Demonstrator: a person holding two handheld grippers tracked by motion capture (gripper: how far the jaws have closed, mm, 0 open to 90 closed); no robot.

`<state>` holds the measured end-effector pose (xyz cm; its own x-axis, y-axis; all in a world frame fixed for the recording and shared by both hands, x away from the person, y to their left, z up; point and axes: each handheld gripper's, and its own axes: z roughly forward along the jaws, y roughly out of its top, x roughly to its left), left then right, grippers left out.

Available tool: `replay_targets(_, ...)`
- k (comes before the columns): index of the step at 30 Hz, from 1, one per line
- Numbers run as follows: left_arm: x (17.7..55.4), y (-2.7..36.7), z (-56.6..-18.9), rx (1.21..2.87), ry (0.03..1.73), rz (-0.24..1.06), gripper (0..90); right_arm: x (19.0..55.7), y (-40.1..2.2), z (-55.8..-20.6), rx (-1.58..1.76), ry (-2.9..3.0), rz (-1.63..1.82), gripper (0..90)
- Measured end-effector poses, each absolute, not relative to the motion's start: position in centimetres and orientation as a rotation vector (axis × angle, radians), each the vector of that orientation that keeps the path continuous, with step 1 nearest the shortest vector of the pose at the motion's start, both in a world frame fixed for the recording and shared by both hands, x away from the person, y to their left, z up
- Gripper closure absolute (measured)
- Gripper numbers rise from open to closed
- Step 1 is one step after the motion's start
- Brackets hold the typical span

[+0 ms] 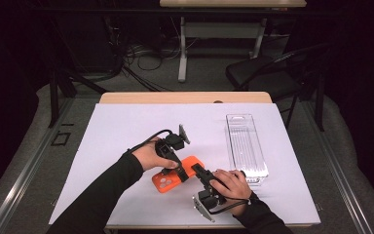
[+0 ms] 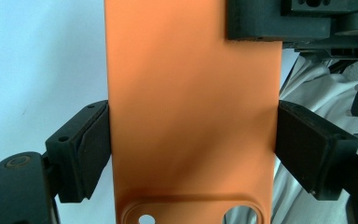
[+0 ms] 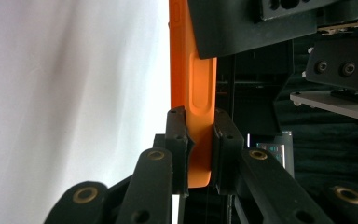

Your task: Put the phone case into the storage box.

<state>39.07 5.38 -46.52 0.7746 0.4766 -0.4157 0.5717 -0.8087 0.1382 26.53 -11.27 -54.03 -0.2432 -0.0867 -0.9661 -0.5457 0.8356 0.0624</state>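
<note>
Lying over the tabletop (image 1: pixel 126 126) is a white sheet, with a clear plastic tray (image 1: pixel 246 146) sitting toward its right side. Resting near the front centre, the orange phone case (image 1: pixel 168 181) is being gripped from both ends. The left gripper (image 2: pixel 193 140) is clamping its fingers (image 2: pixel 86 149) across the case's width, while the right gripper (image 3: pixel 199 154) is pinching its fingers (image 3: pixel 176 149) together on the thin edge.
</note>
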Motion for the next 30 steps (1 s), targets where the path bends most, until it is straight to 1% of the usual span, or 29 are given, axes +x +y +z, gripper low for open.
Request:
replay_targets(7, 39.10, 5.41, -46.38, 2.690, 0.815, -0.532, 15.9, 26.55, -11.43, -54.05, -0.460, 1.773, 0.473, 80.3)
replay_targets(15, 38.92, 5.42, -46.19, 2.685, 0.795, -0.482, 15.8, 26.59, -11.49, -54.14, -0.454, 1.759, 0.475, 80.4)
replay_targets(19, 38.87, 5.49, -46.10, 2.673, 0.797, -0.478, 15.5, 26.56, -11.54, -54.06, -0.448, 1.751, 0.468, 80.4)
replay_targets(25, 38.86, 5.63, -46.02, 2.678, 0.804, -0.454, 11.9, 26.56, -11.57, -54.09, -0.440, 1.753, 0.469, 80.6)
replay_targets(30, 38.84, 5.70, -45.95, 2.679, 0.789, -0.437, 11.0, 26.58, -11.58, -54.07, -0.436, 1.755, 0.471, 80.6)
